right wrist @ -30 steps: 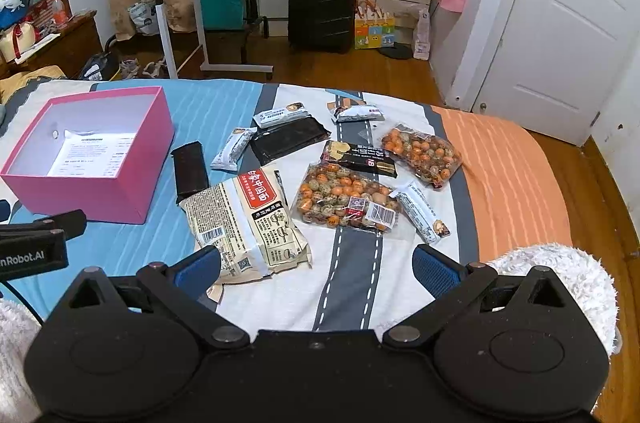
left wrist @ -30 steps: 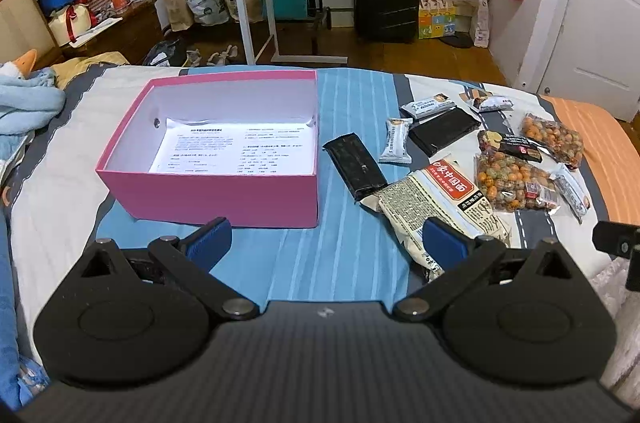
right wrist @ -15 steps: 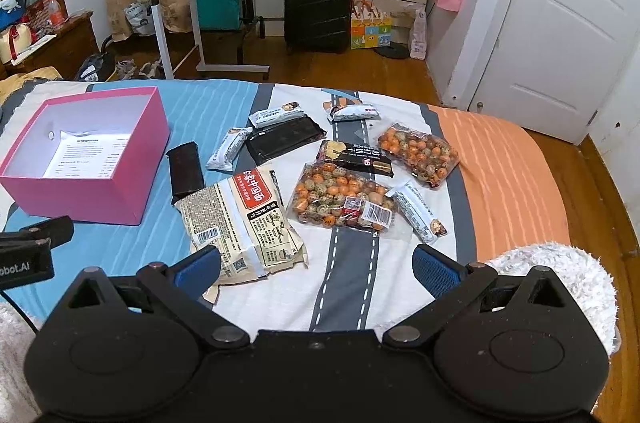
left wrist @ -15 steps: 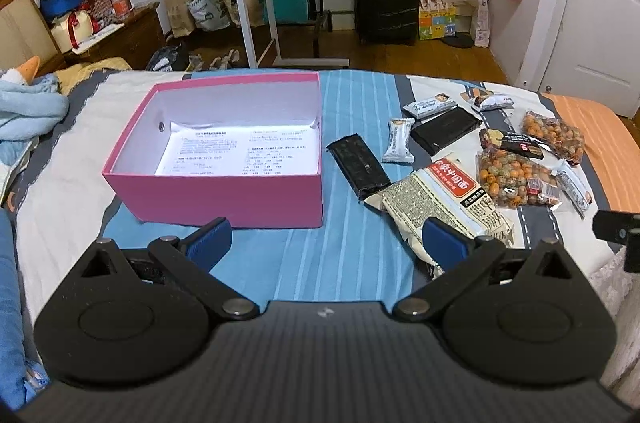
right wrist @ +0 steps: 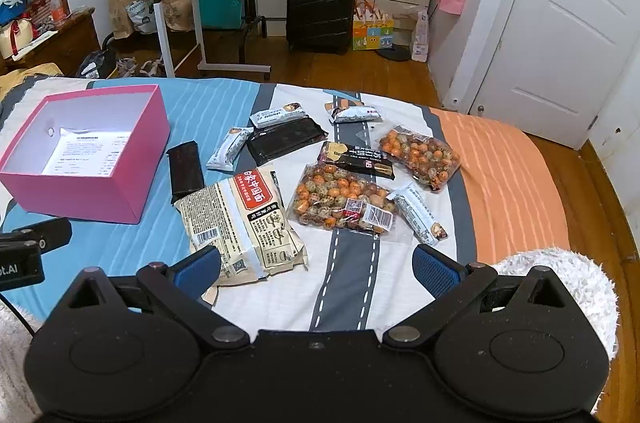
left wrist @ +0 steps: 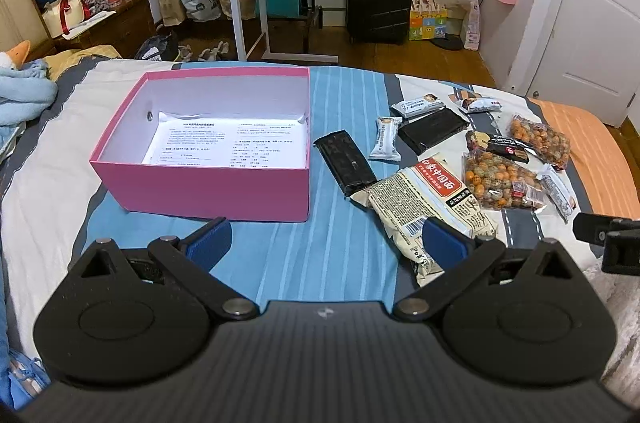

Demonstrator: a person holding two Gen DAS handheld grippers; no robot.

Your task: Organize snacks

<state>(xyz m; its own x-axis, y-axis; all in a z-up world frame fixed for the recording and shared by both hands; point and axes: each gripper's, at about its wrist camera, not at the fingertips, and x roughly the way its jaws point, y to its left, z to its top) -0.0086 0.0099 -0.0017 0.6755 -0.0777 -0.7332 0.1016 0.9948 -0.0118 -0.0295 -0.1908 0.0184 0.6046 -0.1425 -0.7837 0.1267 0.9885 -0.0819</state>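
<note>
Holding nothing, the left gripper [left wrist: 326,239] and right gripper [right wrist: 318,265] gape wide above the bed [right wrist: 500,175], near the pink box [left wrist: 208,187] and snacks [right wrist: 344,201].

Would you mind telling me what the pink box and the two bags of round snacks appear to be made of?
The pink box looks like matte cardboard: flat stiff walls, white inside, no shine. The nearer bag and the farther bag look like clear glossy plastic film: the snacks show through, and the edges crinkle.
</note>
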